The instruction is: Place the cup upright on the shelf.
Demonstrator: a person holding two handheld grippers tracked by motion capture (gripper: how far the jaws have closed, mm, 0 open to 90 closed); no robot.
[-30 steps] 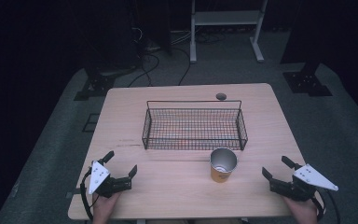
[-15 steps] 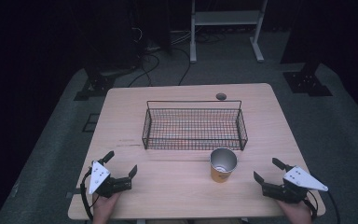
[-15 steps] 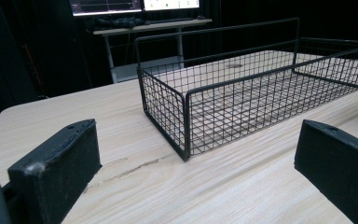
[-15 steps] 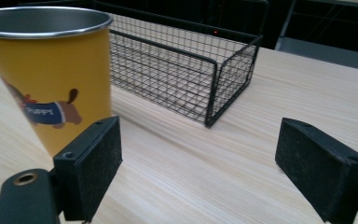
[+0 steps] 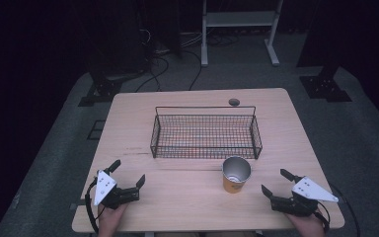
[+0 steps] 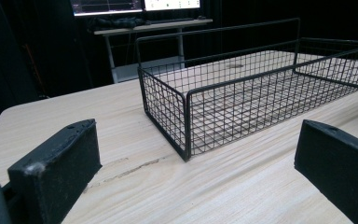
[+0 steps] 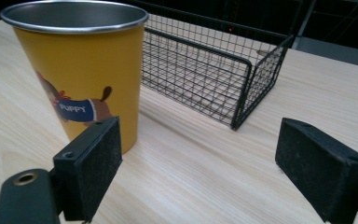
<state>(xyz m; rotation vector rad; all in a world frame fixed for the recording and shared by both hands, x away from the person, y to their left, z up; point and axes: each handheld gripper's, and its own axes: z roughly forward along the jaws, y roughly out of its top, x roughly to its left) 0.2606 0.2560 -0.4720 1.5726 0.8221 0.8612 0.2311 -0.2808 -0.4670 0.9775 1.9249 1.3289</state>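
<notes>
Dim room, cables on the floor, a pale wooden table [image 5: 128,123] with a wire basket [image 5: 206,133] across its middle. The yellow metal cup [image 5: 236,175] stands upright just in front of the basket's right end. It looks light, stiff, probably slick, so I'd squeeze the wall mid-height. The right gripper [image 5: 276,183] sits near the cup, jaws wide apart and empty; the left gripper [image 5: 127,174] is likewise open, holding nothing.

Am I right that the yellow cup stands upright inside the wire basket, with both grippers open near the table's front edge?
Not quite: the yellow cup stands upright on the table just in front of the wire basket, not inside it, as the high view shows. Both the left gripper and the right gripper are open.
</notes>
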